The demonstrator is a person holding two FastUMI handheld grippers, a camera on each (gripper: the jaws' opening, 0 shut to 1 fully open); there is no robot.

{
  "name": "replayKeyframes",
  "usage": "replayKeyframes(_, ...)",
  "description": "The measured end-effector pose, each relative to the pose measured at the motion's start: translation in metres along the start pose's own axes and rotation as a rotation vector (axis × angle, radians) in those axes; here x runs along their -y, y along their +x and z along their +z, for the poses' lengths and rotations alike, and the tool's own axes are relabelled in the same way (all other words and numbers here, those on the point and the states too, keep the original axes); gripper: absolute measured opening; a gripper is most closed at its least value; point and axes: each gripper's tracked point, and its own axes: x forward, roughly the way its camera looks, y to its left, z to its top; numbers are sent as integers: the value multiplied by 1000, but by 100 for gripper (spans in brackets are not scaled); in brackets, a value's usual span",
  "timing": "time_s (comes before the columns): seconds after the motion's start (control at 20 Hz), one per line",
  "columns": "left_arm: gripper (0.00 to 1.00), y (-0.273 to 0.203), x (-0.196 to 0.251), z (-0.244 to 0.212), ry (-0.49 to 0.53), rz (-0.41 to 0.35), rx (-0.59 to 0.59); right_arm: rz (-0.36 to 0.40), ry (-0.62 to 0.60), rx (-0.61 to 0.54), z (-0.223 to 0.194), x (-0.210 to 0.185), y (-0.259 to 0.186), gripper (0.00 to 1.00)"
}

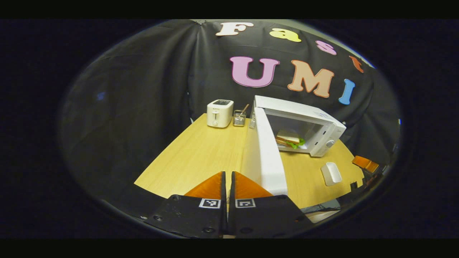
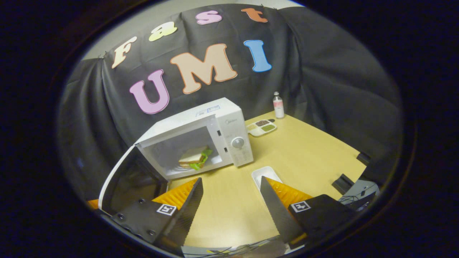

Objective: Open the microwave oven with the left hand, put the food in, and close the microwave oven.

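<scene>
The white microwave (image 1: 319, 123) (image 2: 233, 122) stands on the wooden table (image 1: 200, 154) with its door (image 1: 267, 154) (image 2: 125, 179) swung wide open. A sandwich with green lettuce (image 1: 289, 139) (image 2: 195, 157) lies inside the cavity. My left gripper (image 1: 227, 175) is shut with nothing between its fingers, just left of the door's outer face and close to its free edge. My right gripper (image 2: 231, 184) stands open and empty above the table in front of the microwave, its left finger near the open door.
A white toaster (image 1: 219, 113) and a small holder with utensils (image 1: 239, 117) stand at the back left. A white empty dish (image 1: 331, 173) (image 2: 267, 175) lies in front of the microwave. A bottle (image 2: 278, 105) and a compartment tray (image 2: 261, 127) sit behind it to the right.
</scene>
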Motion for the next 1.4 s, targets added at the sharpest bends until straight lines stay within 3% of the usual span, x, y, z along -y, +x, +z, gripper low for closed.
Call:
replayKeyframes(0.05, 1, 0, 3, 1, 12, -8, 1, -10, 0, 2, 3, 7, -2, 91)
replayKeyframes(0.45, 1, 13, 41, 6, 20, -46, -27, -39, 0, 32, 28, 46, -8, 92)
replayKeyframes(0.75, 0, 27, 93, 8, -10, -96, -49, -52, -13, 63, 54, 75, 2, 92)
replayKeyframes(0.8, 5, 30, 104, 7, -17, -109, -53, -48, -13, 64, 58, 78, 4, 92)
replayKeyframes(0.85, 0, 33, 115, 9, -23, -121, -54, -43, -11, 66, 62, 81, 7, 92)
replayKeyframes(0.9, 5, 37, 124, 10, -27, -128, -55, -39, -9, 67, 66, 85, 11, 92)
replayKeyframes(0.95, 1, 44, 139, 15, -30, -135, -56, -35, -10, 71, 71, 87, 14, 92)
replayKeyframes(1.4, 0, 73, 224, 44, 3, -194, -21, -82, -127, 227, 131, 115, 18, 89)
